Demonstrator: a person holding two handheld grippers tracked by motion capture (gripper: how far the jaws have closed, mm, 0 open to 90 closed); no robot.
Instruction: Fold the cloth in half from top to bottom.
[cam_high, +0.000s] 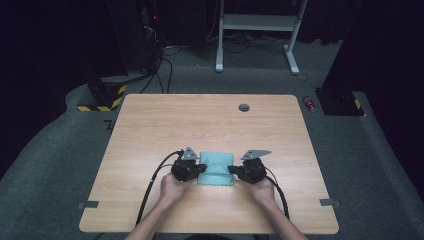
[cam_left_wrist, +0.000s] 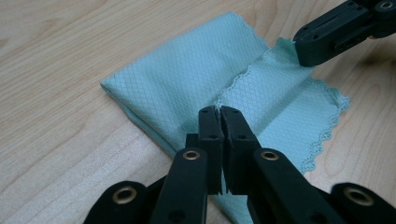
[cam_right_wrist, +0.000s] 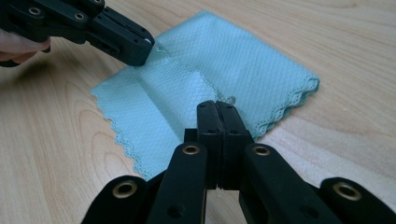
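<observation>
Nearest the person, both hands rest on the front part of the wooden bench (cam_high: 150, 130), each steering a claw in toward the teal microfibre cloth (cam_high: 216, 168) that lies between them. The left claw (cam_left_wrist: 219, 112) has its jaws pressed together on the scalloped edge of the cloth's folded-over flap, and the right claw (cam_right_wrist: 217, 106) is pinched the same way on the opposite end of that flap. The cloth sits partly folded, its lower layer flat on the bench and the flap lying across the middle. Both grips look thin, only a sliver of hem. If one hand lifts or pulls ahead of the other, the edge could slide out and the fold fall crooked. Beyond the cloth the bench carries a grey cable grommet (cam_high: 244, 107).
</observation>
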